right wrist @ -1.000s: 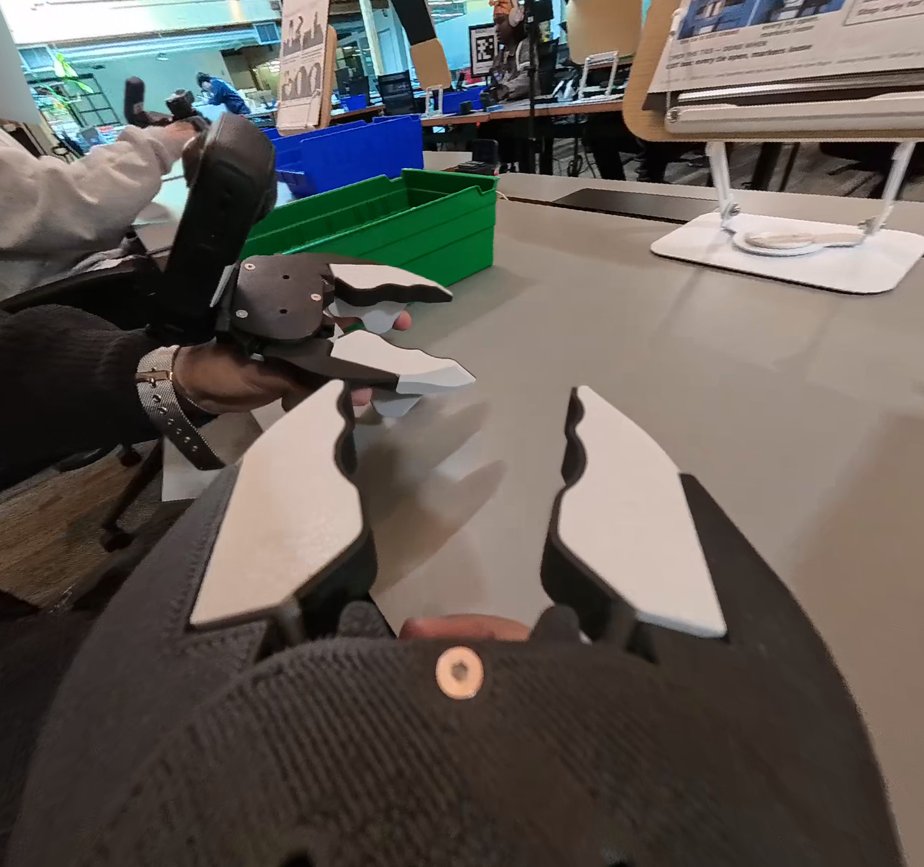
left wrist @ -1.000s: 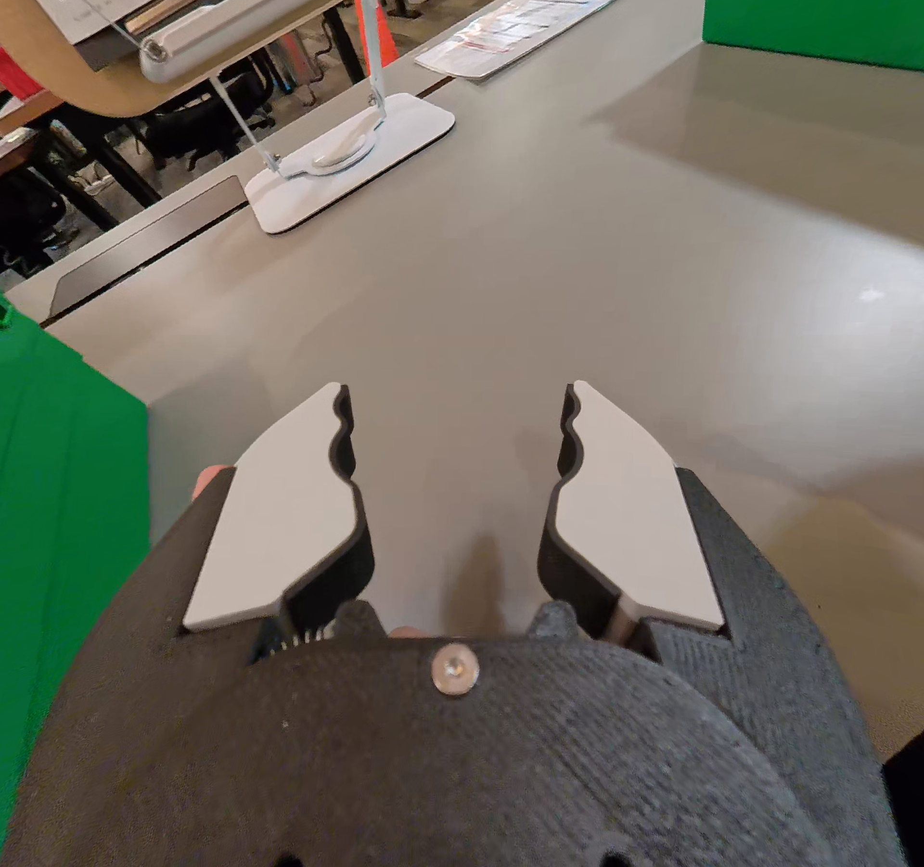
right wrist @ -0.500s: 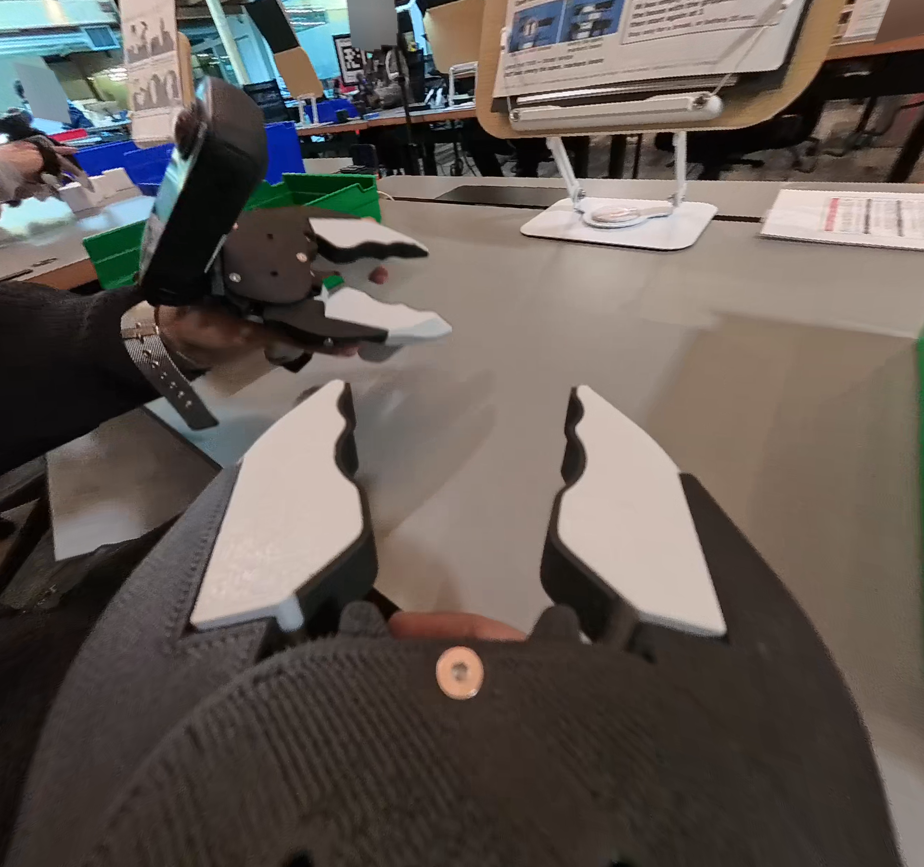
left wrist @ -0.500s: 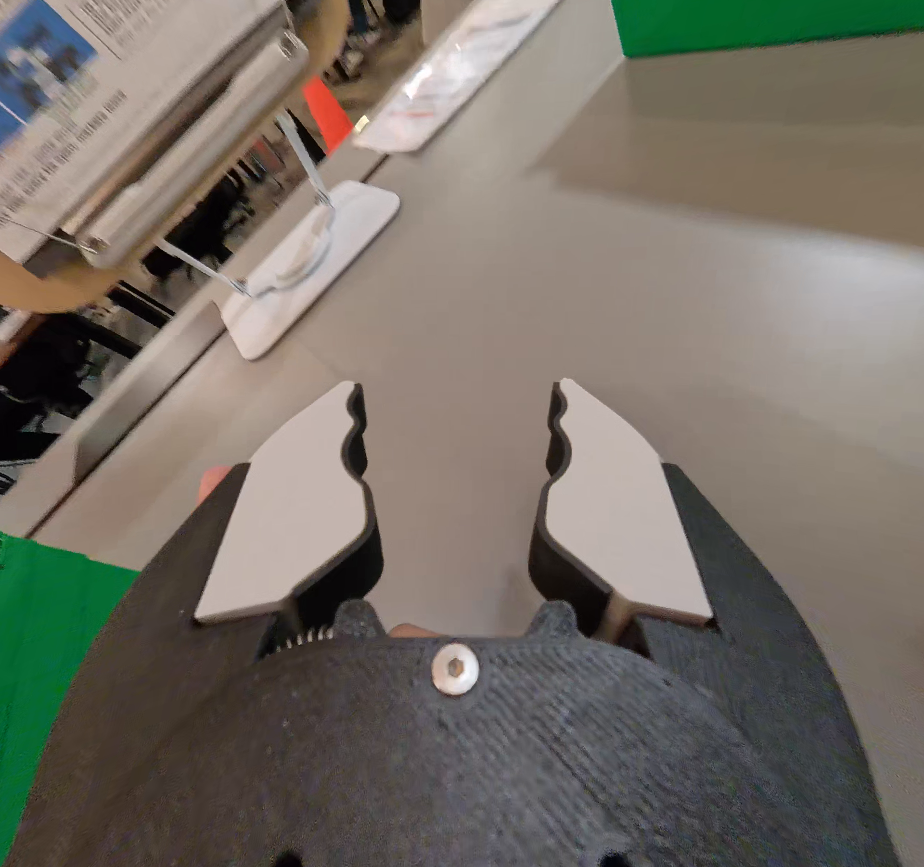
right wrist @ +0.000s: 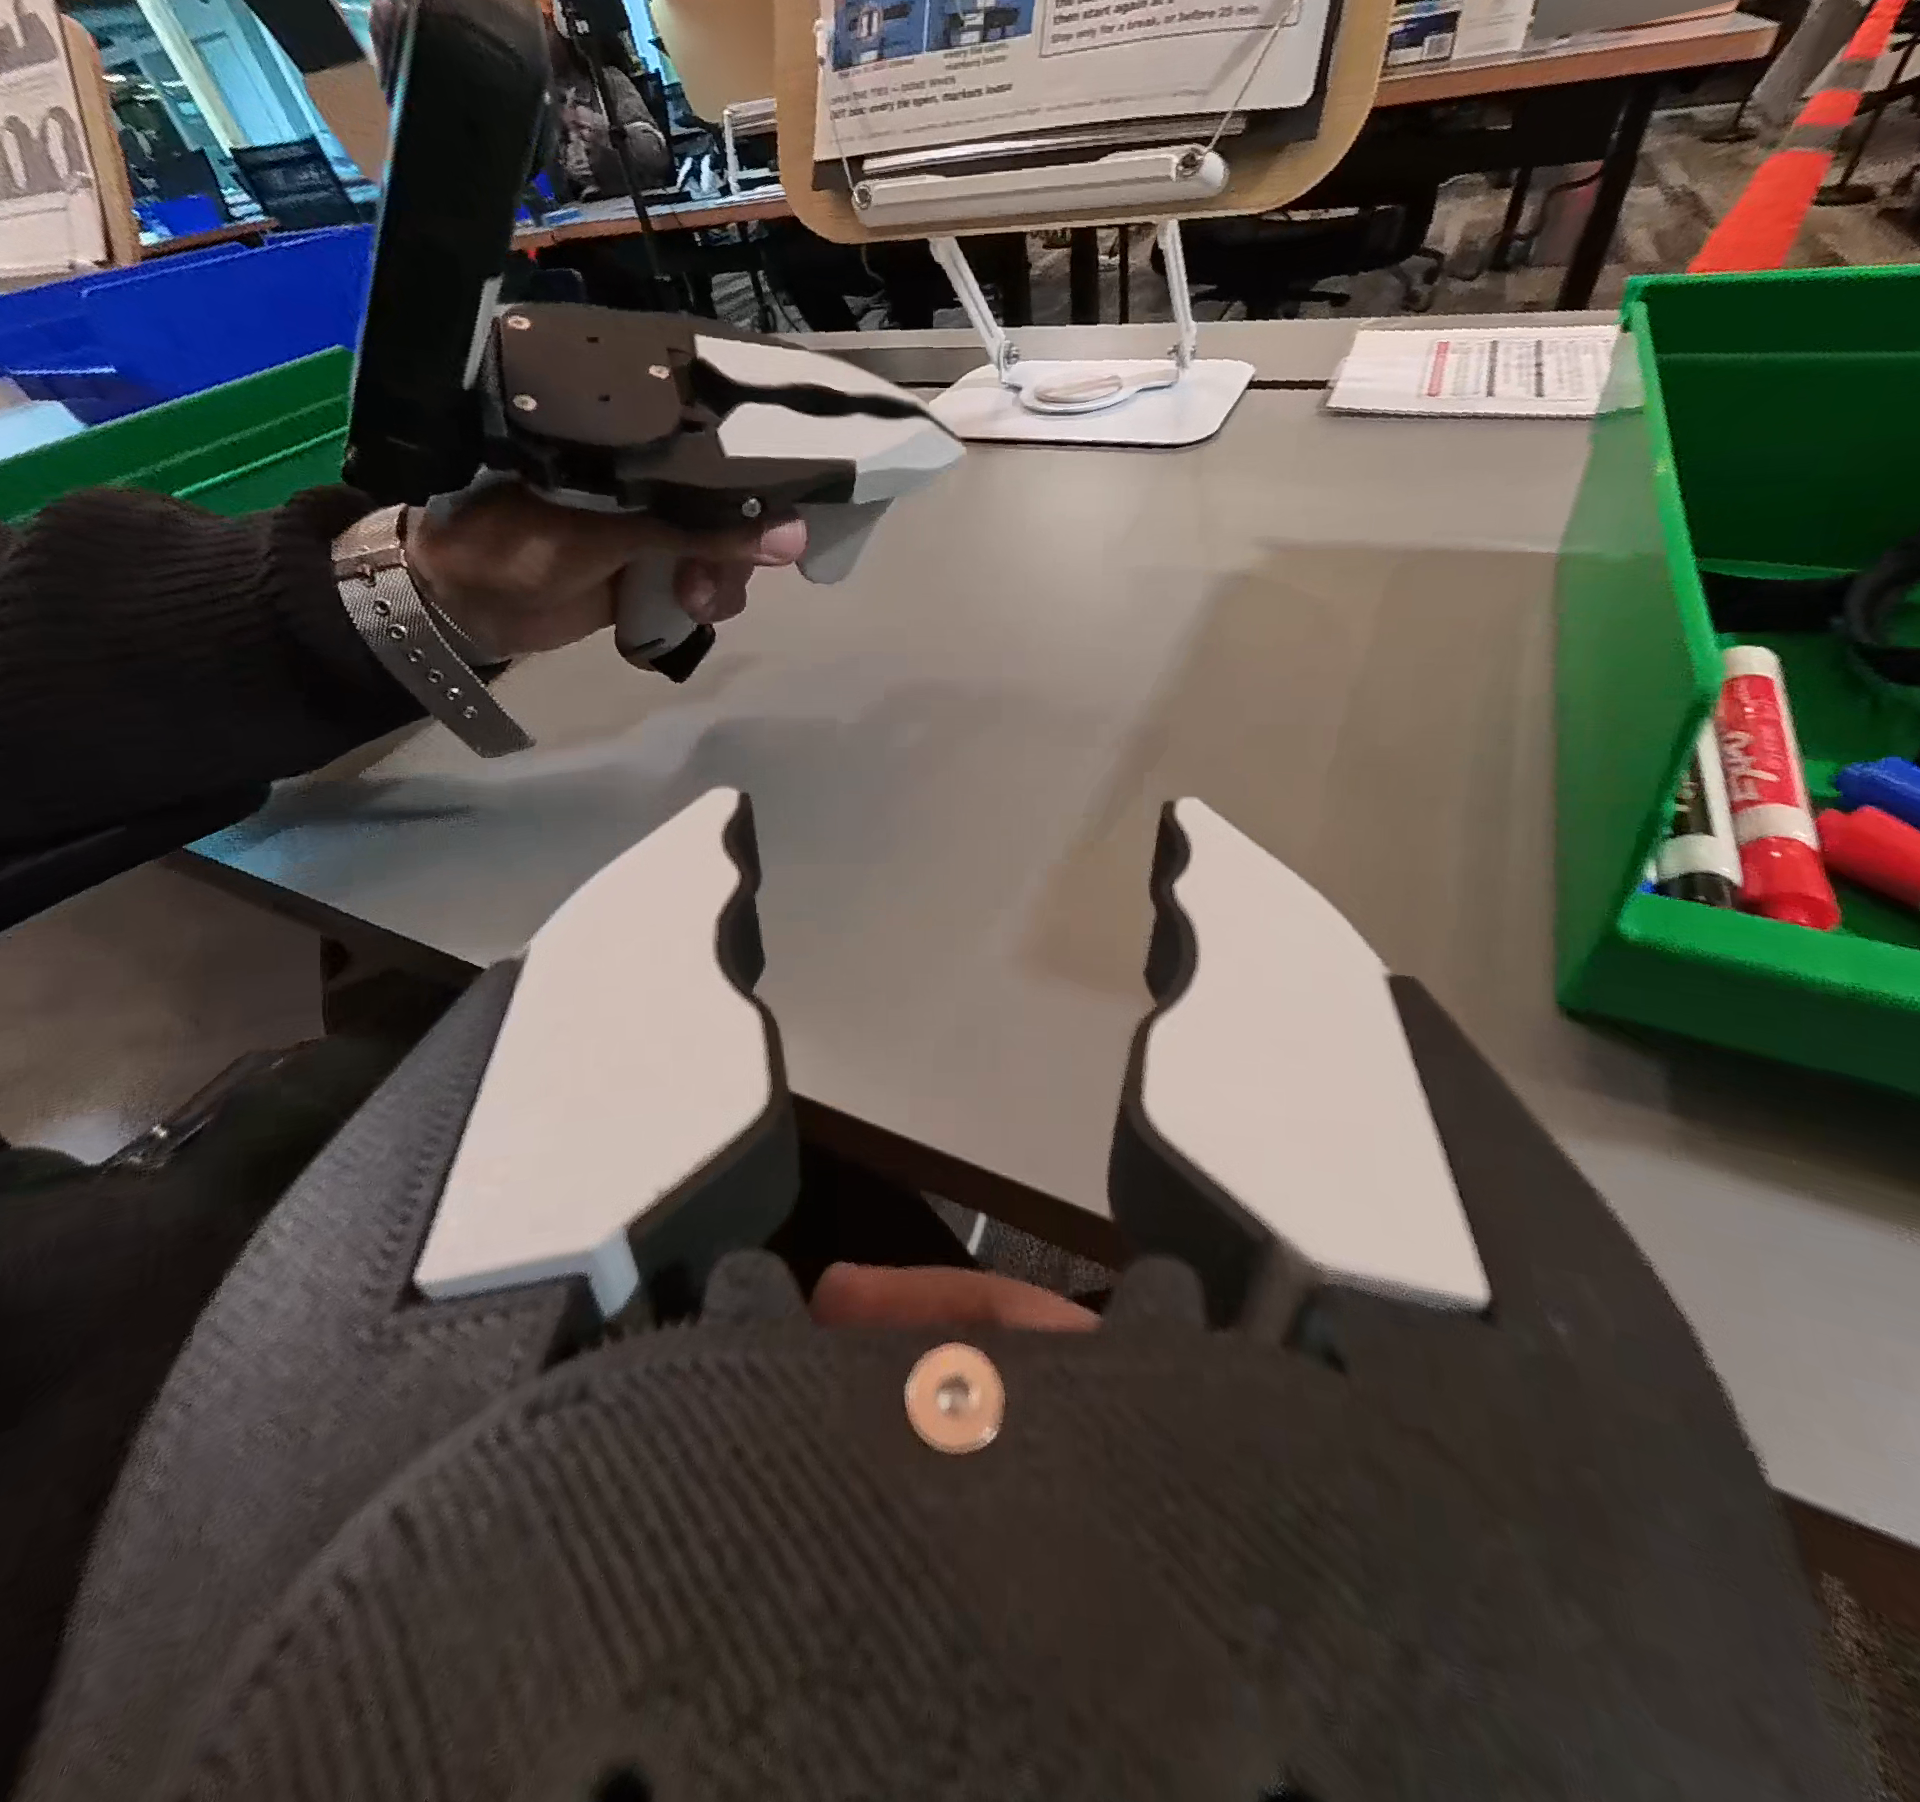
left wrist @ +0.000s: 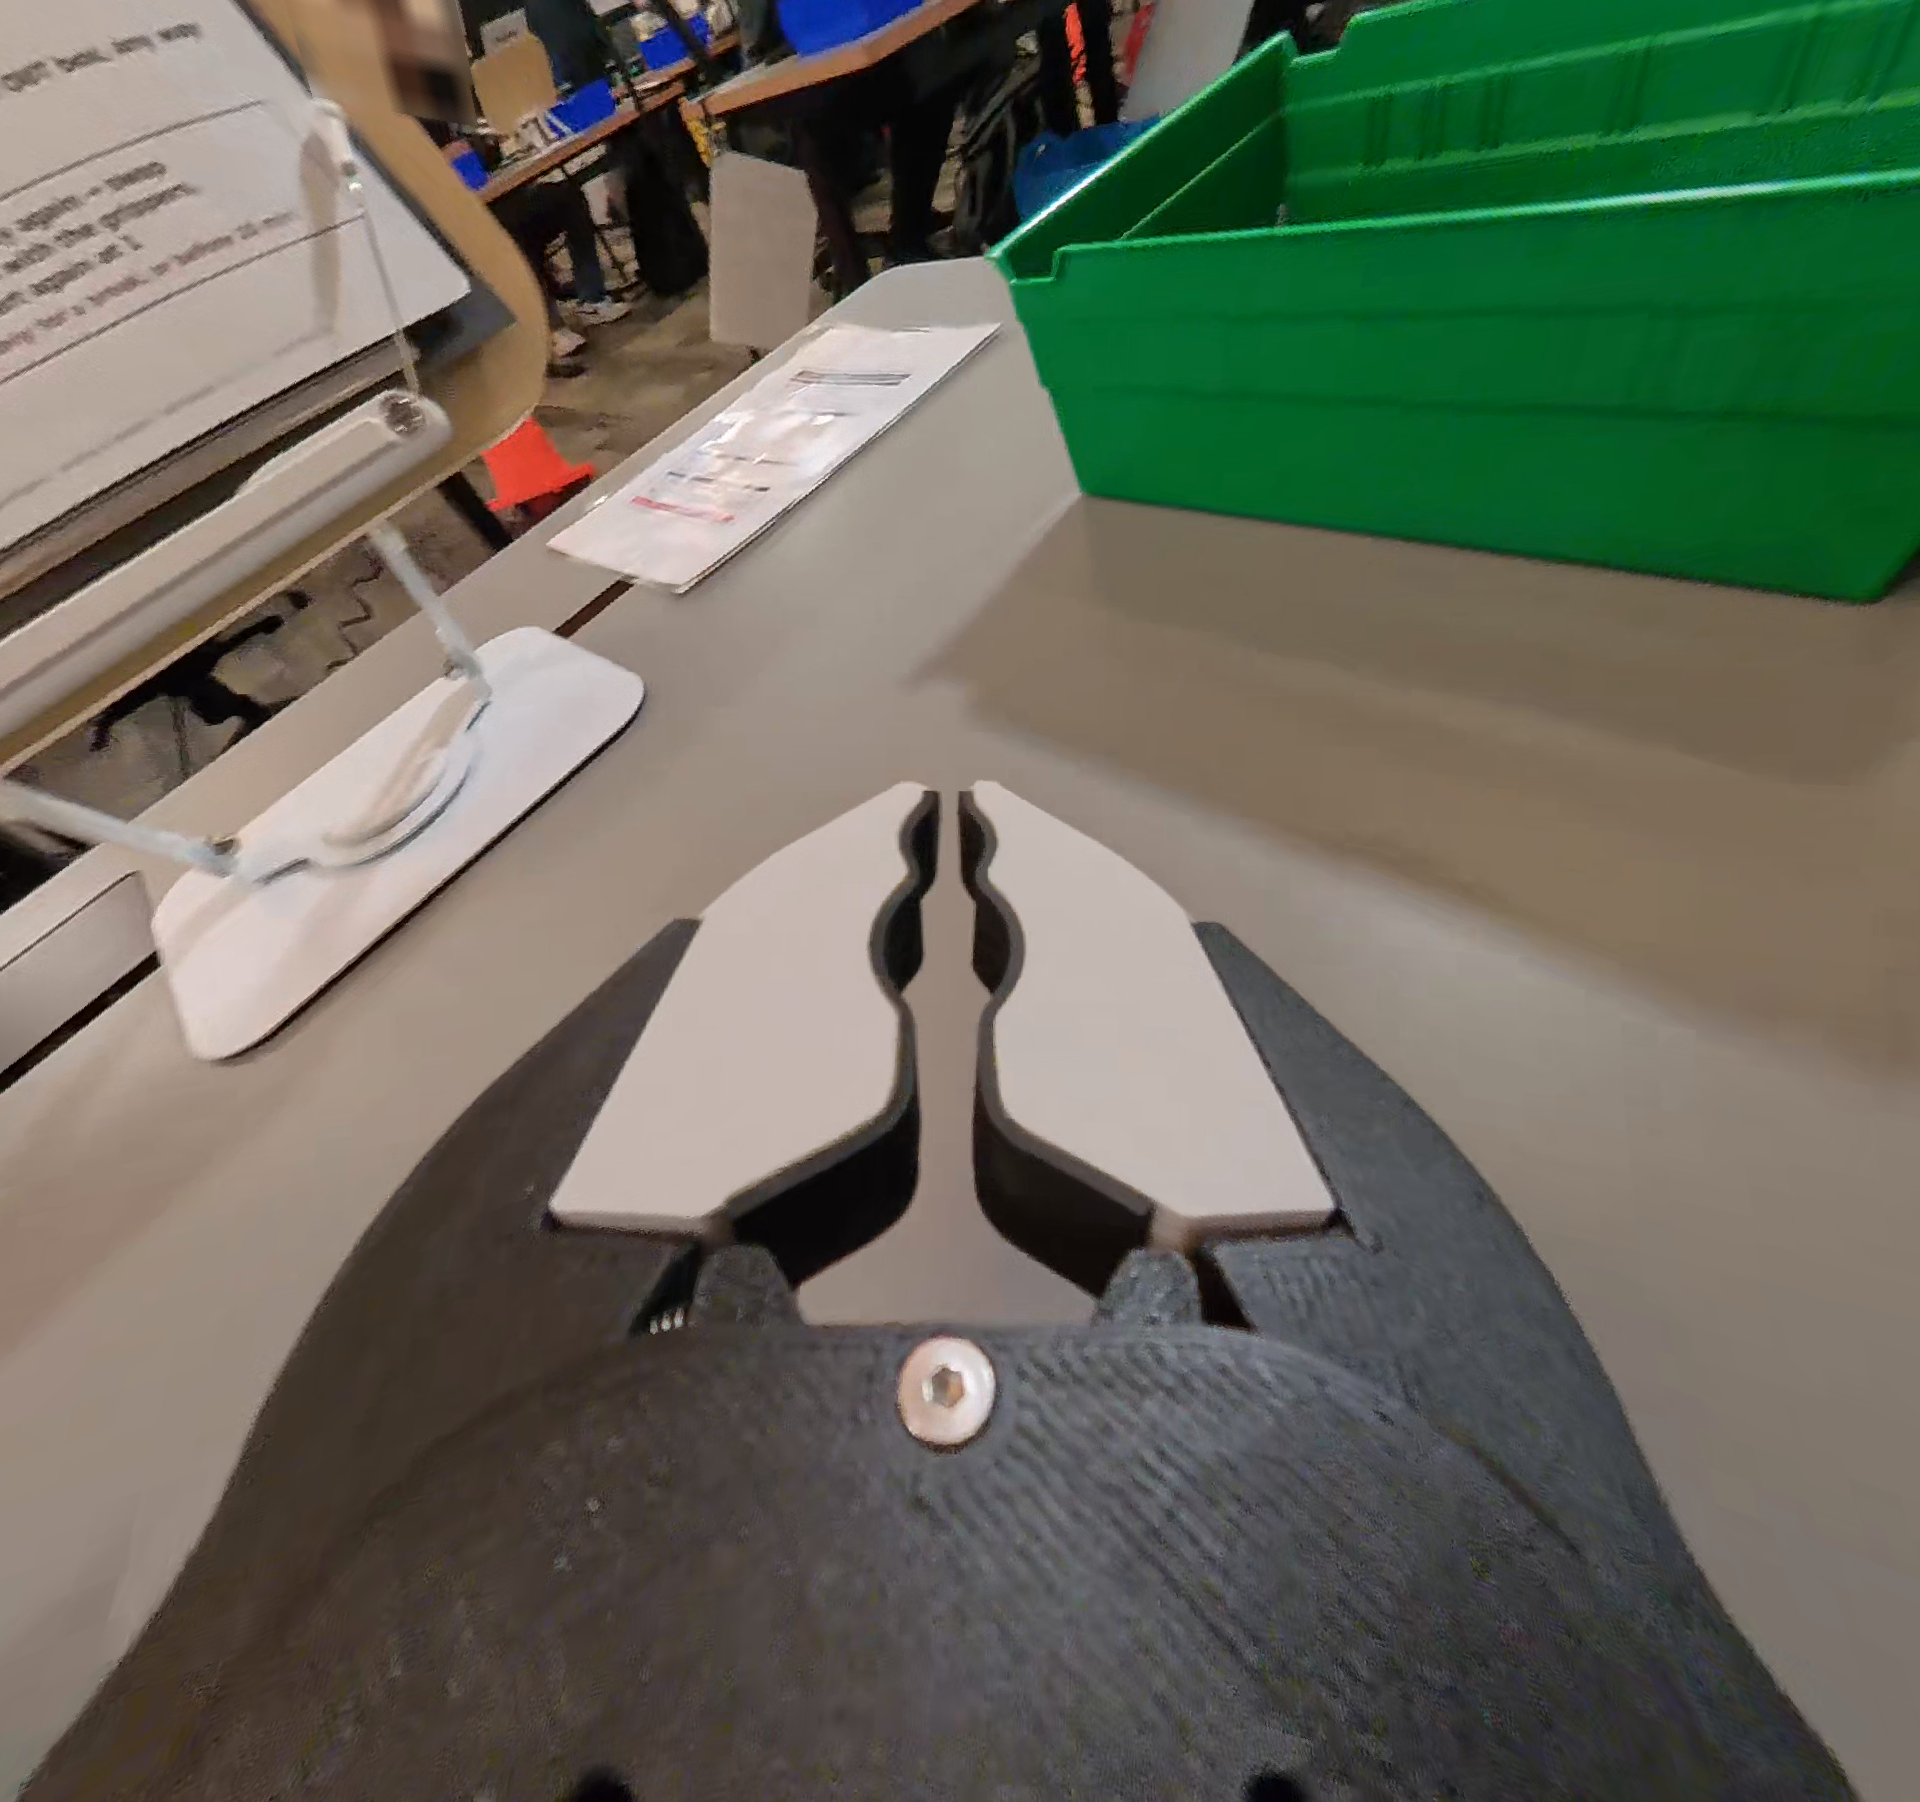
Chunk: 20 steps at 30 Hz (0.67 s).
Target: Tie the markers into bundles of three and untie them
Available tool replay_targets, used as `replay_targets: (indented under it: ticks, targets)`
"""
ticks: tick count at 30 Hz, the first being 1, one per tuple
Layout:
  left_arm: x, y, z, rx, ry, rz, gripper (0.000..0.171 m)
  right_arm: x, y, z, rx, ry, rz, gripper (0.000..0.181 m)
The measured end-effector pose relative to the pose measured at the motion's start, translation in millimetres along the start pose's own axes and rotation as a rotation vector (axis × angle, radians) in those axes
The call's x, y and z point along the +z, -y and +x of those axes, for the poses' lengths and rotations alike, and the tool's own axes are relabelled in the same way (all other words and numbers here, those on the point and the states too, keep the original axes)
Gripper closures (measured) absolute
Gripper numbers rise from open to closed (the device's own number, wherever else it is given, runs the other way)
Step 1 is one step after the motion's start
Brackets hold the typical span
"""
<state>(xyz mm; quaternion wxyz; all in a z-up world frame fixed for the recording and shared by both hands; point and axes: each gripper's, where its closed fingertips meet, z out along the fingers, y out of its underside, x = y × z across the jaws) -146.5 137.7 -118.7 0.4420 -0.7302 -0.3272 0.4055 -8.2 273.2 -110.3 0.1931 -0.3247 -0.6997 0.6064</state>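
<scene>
The left hand-held gripper [left wrist: 948,796] hangs just above the grey worktop [left wrist: 1351,973], its two white fingers drawn together with only a thin slit between them and nothing caught in it. In the right wrist view it sits at ten o'clock, gripped from below by a hand [right wrist: 582,568] with a dark sleeve and a woven wrist strap.

The right hand-held gripper [right wrist: 958,807] hovers over the near edge of the worktop, fingers spread wide apart and empty.

The risk, as a judgement: the green bin [right wrist: 1621,713] stands at three o'clock of the right gripper, close to that near edge. A careless sideways sweep of those spread fingers could clip its wall and shunt it, or rattle what lies inside.

Inside the bin lies a loose heap: a red marker [right wrist: 1766,796], a black-and-white marker [right wrist: 1699,838] beside it, and blue markers [right wrist: 1881,776] beyond. Something dark and looped lies farther back, too hidden to name.

Farther out at twelve o'clock, a document stand [right wrist: 1101,391] rests on its white base with printed sheets propped on it. A printed paper sheet [right wrist: 1475,370] lies flat at one o'clock. A second green bin [right wrist: 187,443] sits at nine o'clock, well apart, and an orange cone [left wrist: 530,474] stands on the floor beyond the worktop.
</scene>
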Motion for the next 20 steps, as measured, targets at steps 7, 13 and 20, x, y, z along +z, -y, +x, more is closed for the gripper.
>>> replay_targets:
  ticks: [7,13,20]
  targets:
    - [14.3,-11.2,25.1,-0.010,-0.117,-0.075,0.171,-1.8,-8.4,-6.9,-0.018,0.019,-0.025,0.114]
    - [9.2,-13.1,27.4,-0.022,-0.155,-0.088,0.171,4.6,-12.3,-20.4,-0.054,0.077,-0.039,0.117]
    - [-4.4,-38.6,20.8,-0.015,-0.138,-0.124,0.158,17.2,-9.8,-36.7,-0.027,0.182,-0.051,0.121]
